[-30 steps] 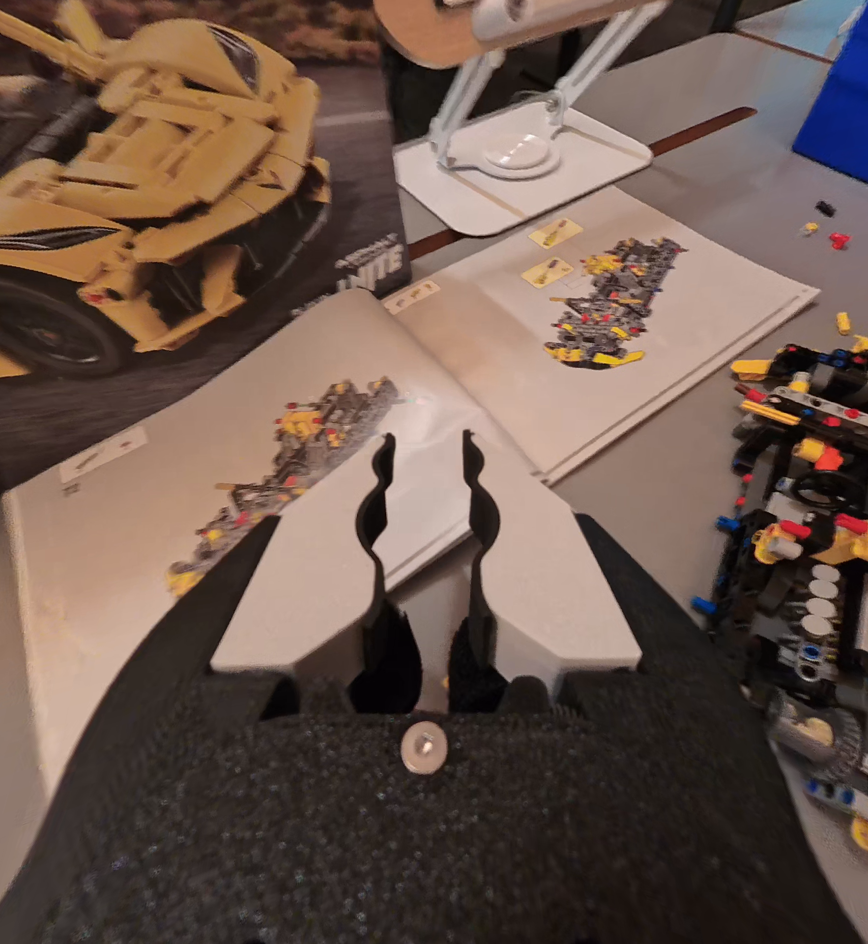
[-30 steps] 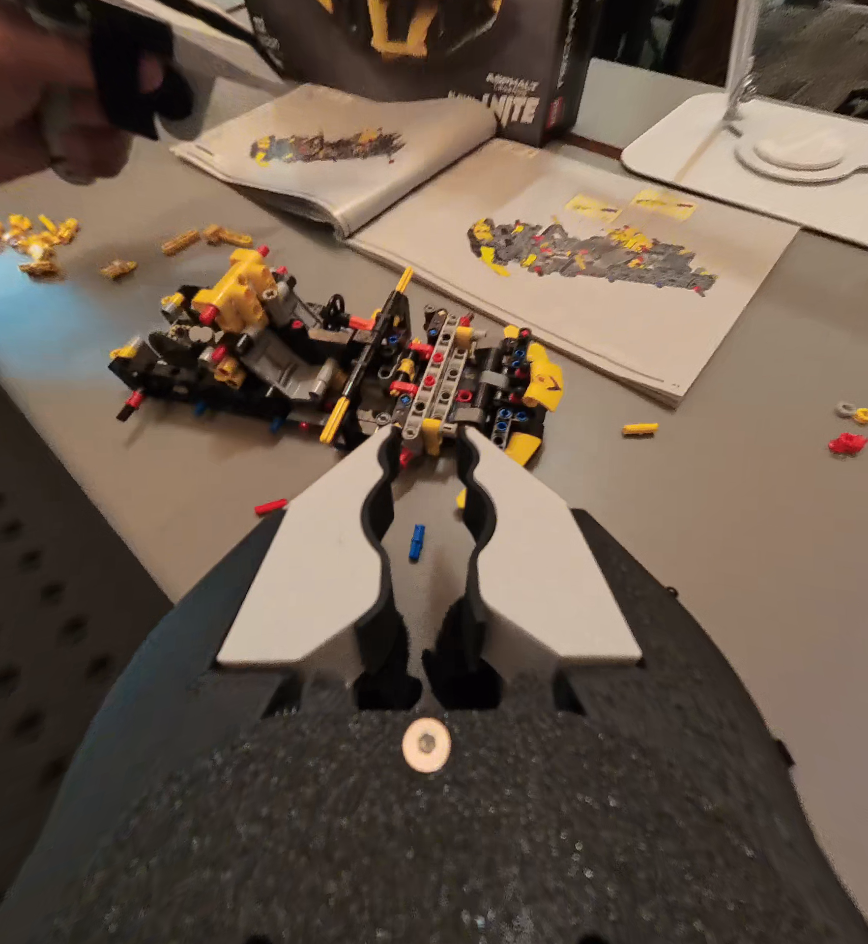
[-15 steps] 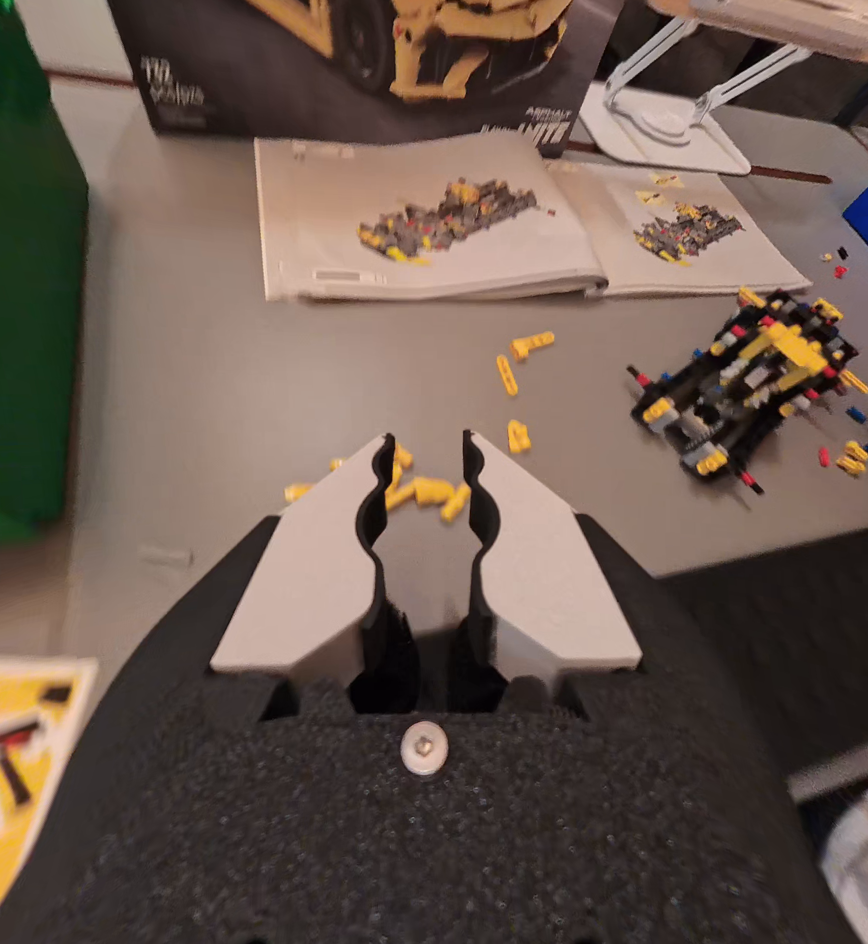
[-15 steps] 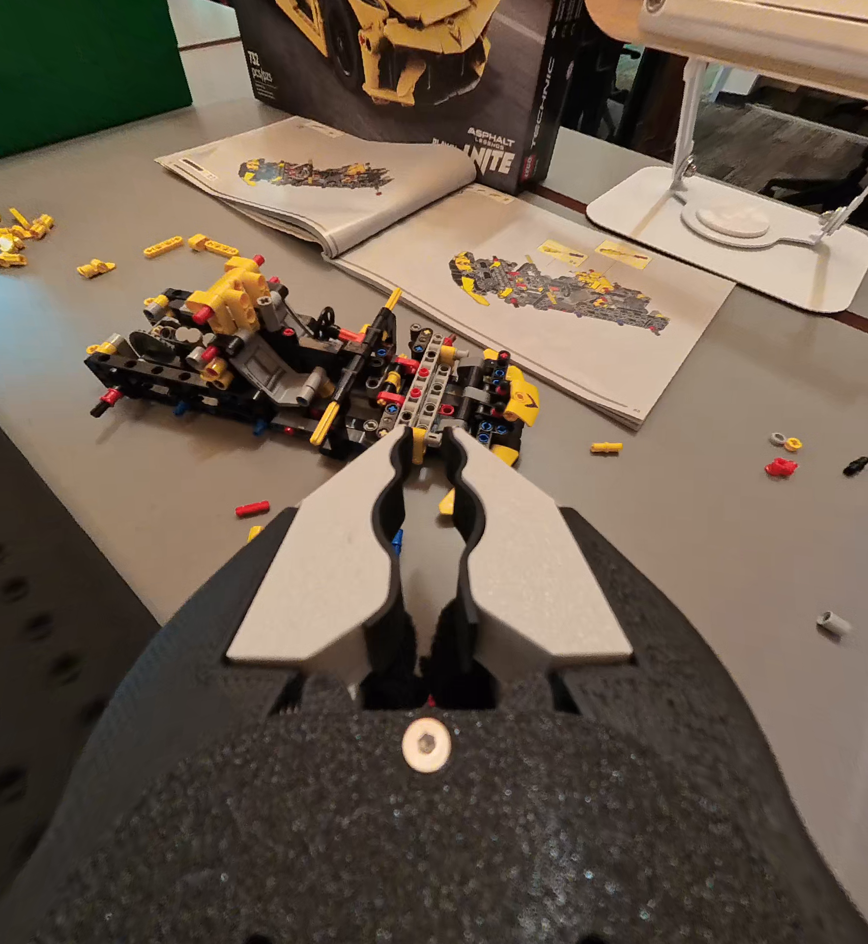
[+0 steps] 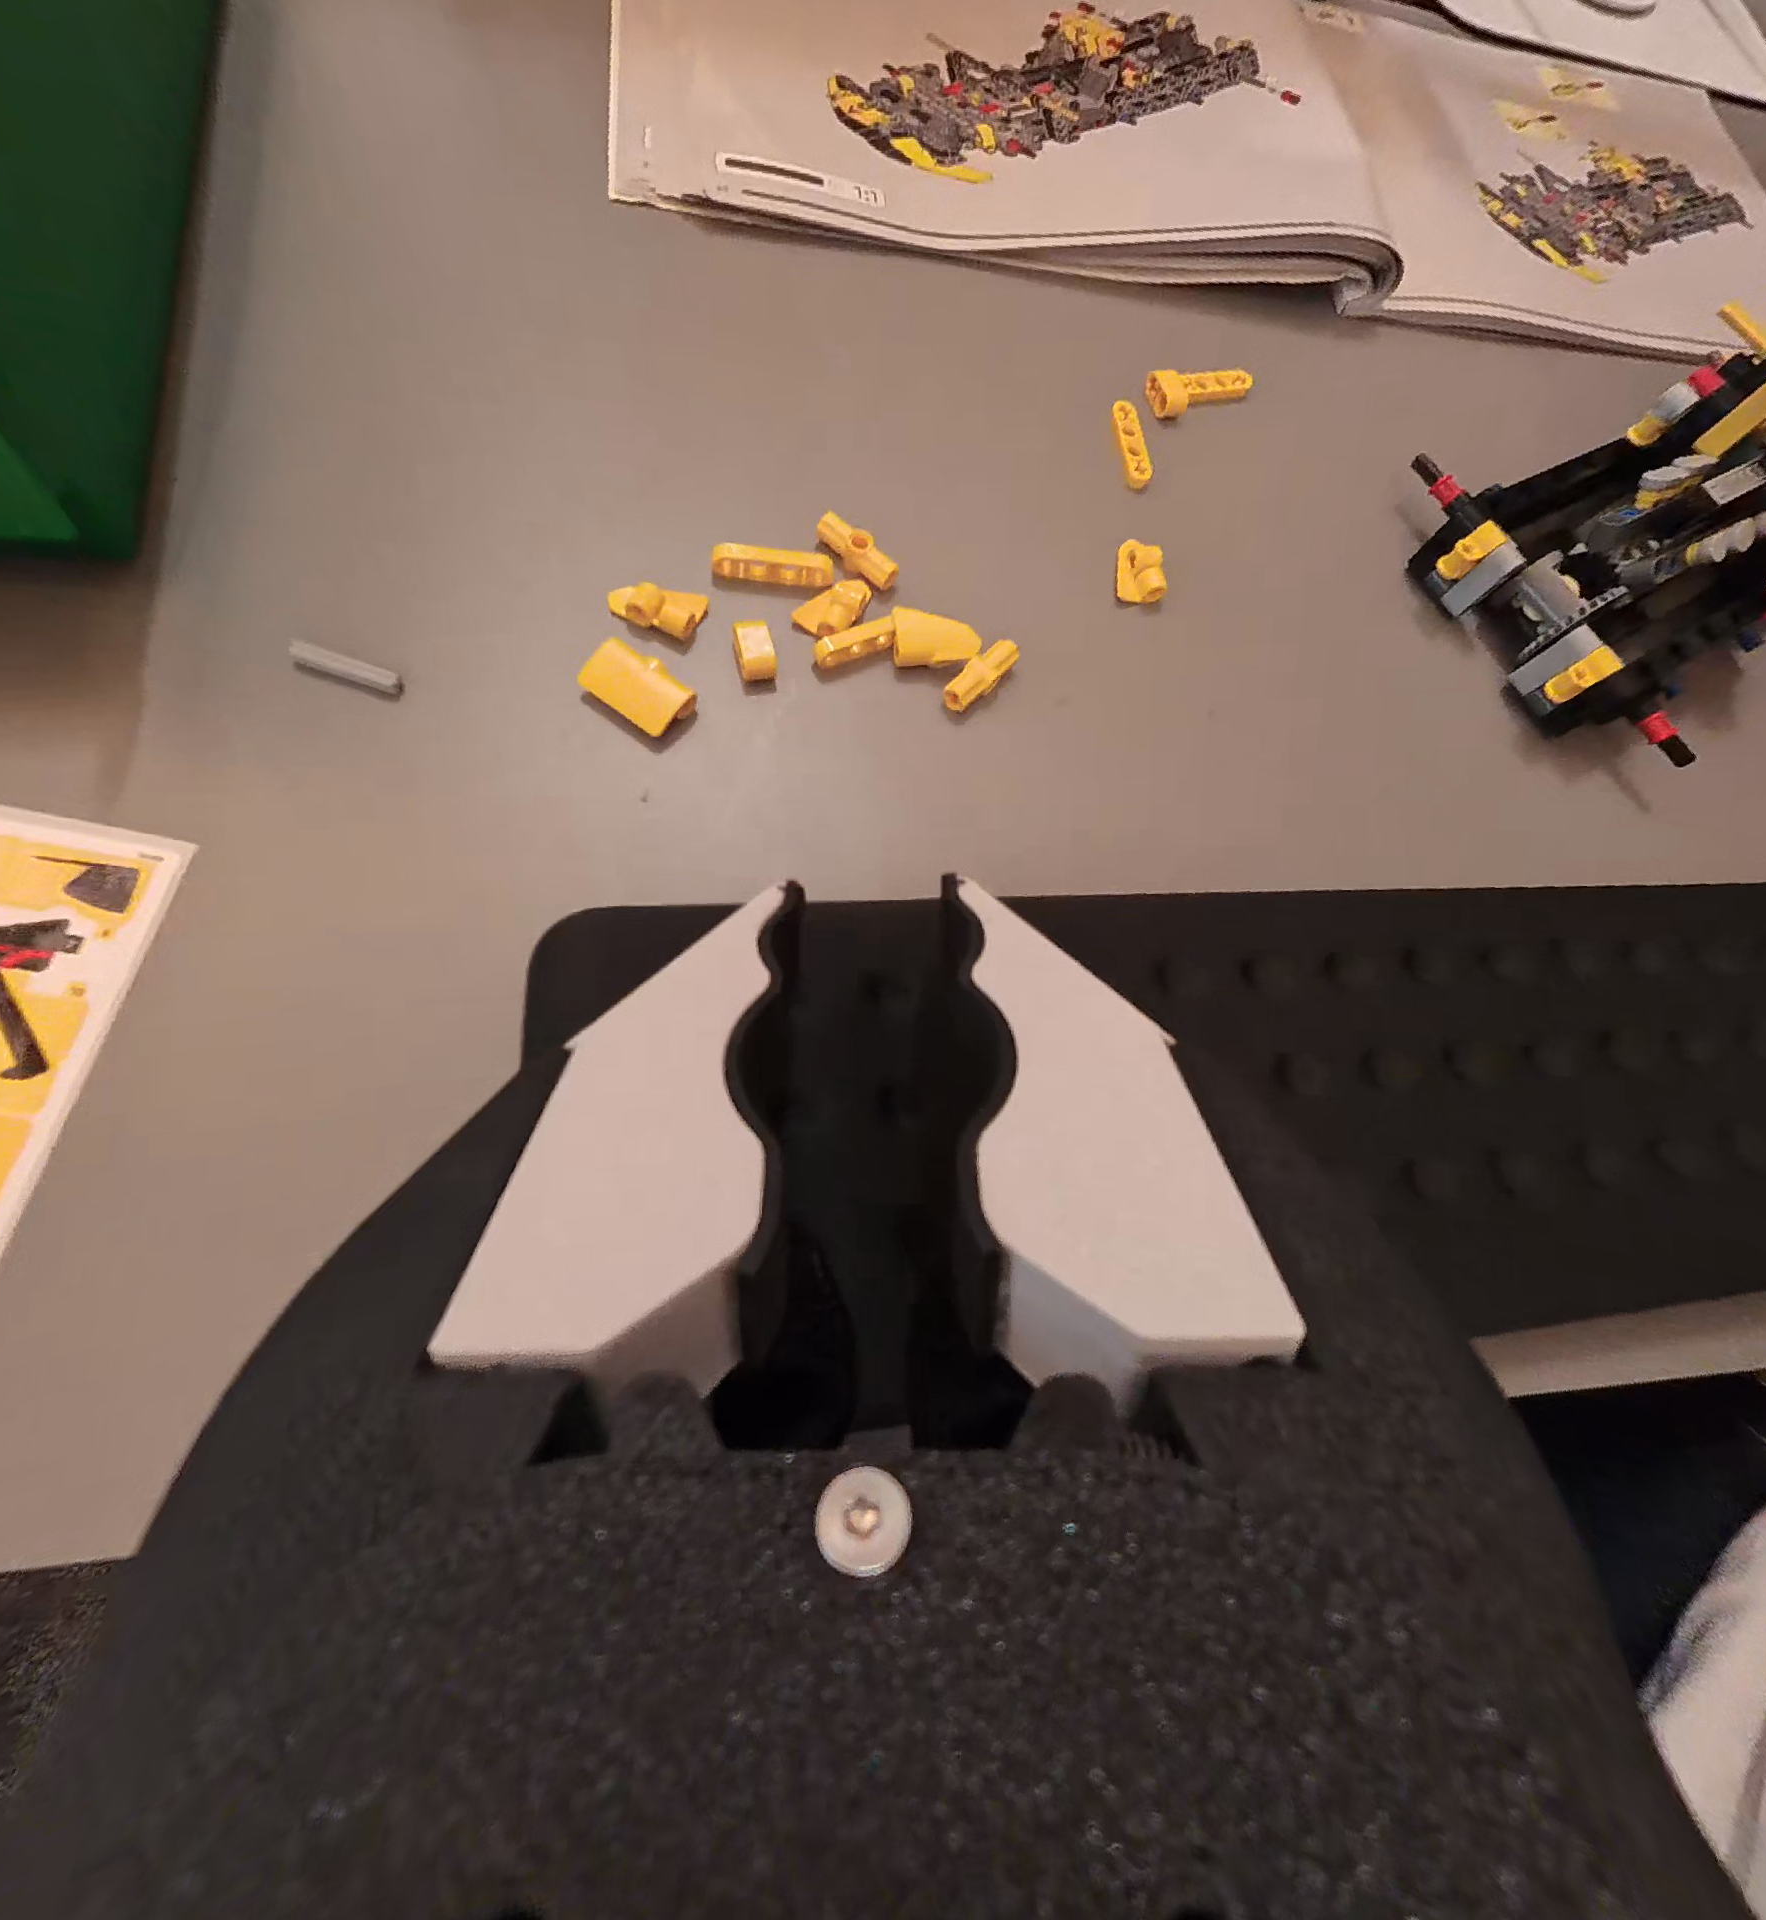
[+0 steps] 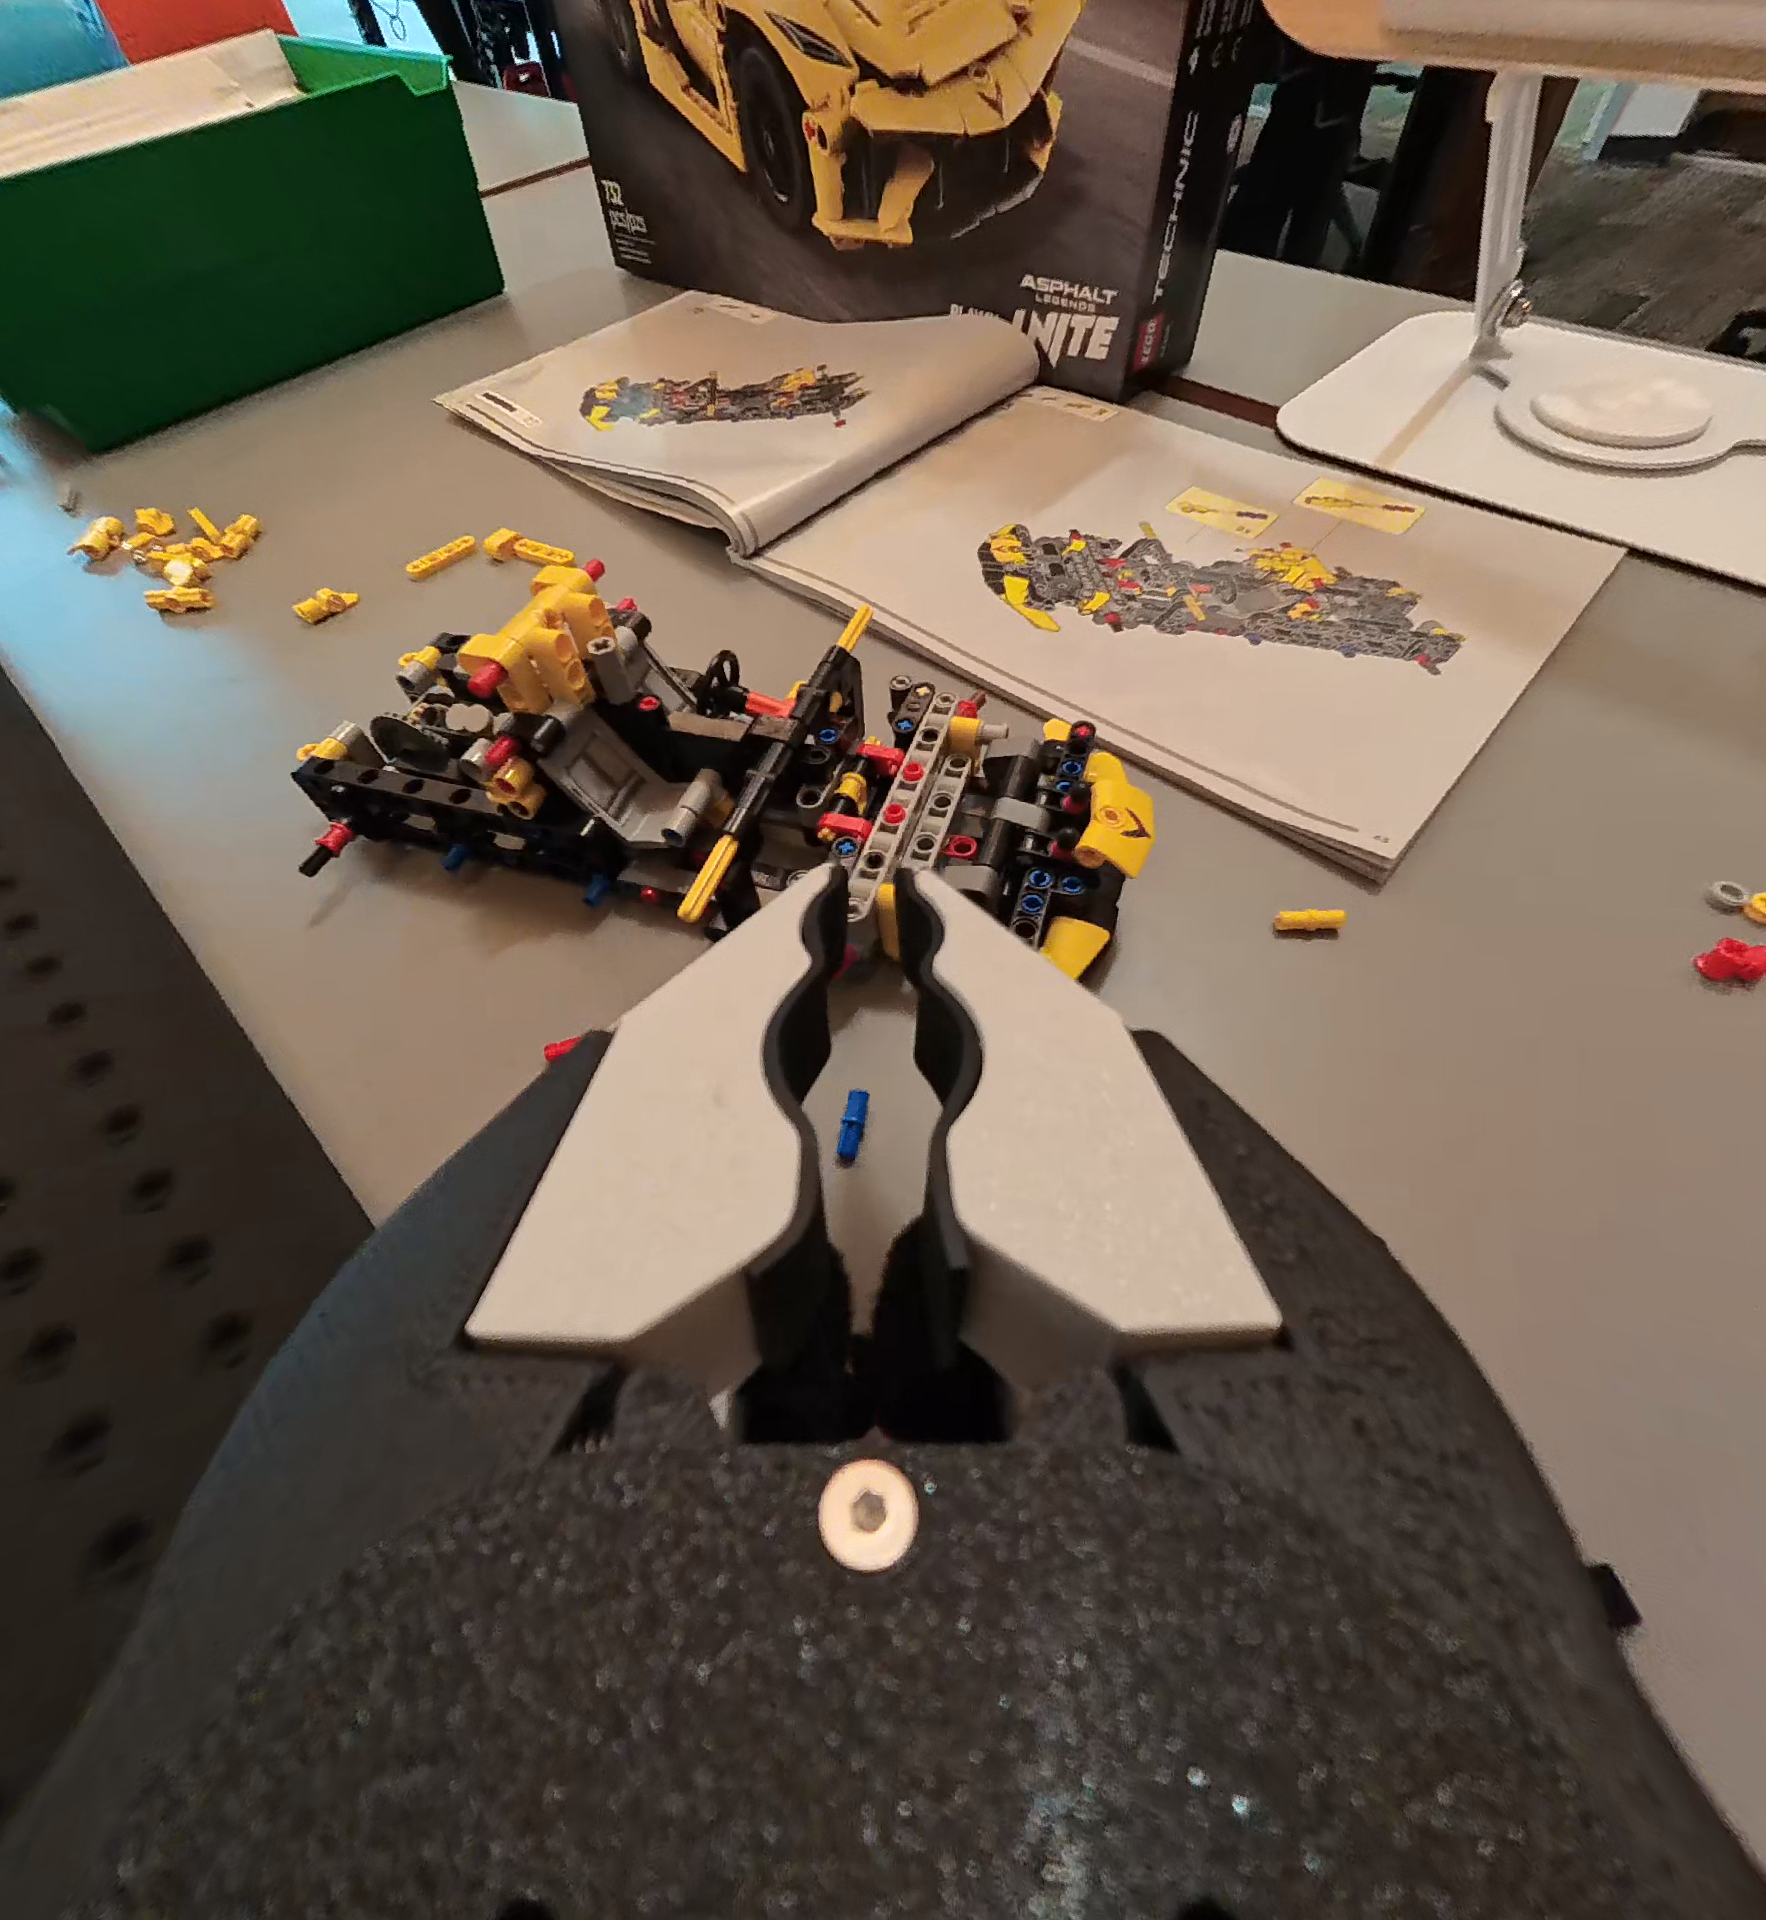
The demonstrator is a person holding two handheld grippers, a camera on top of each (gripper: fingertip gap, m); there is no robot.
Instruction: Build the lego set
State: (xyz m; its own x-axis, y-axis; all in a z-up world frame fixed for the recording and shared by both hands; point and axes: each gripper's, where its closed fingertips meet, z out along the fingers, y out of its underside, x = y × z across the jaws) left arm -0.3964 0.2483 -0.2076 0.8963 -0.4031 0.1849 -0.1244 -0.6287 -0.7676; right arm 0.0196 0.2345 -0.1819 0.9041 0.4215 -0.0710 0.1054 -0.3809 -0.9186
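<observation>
1. Left gripper (image 5: 868,888) hangs above the near table edge with its jaws spread wide and nothing between them; only the dark perforated mat (image 5: 1481,1091) shows through the gap.
2. Right gripper (image 6: 871,883) has its tips drawn close, a narrow slit left between them. They sit right at the near end of the half-built car (image 6: 713,769), and I cannot tell whether they touch or pinch the grey holed beam there, since the fingers cover that spot.
3. A small blue pin (image 6: 852,1124) lies on the grey table (image 6: 1481,1143), seen through the wavy gap lower down between the right fingers.
4. In the left view the car (image 5: 1637,551) is cut off by the right edge of the picture, so only its rear axle end shows.
5. A loose cluster of glossy yellow pieces (image 5: 806,623) sits ahead of the left gripper: curved panels, short holed beams, stubby connectors. A slim grey rod (image 5: 344,667) lies apart to their left.
6. The open manual (image 6: 1118,582), matte paper with thick curling pages, lies just behind the car.
7. The sticker sheet (image 5: 17,1018) and green bin (image 5: 48,270) are clipped at the left; the car box (image 6: 910,156) and white lamp base (image 6: 1606,447) run out at the top.
8. Both fingers are smooth grey wedges with black scalloped inner pads, set in grainy black housings.
</observation>
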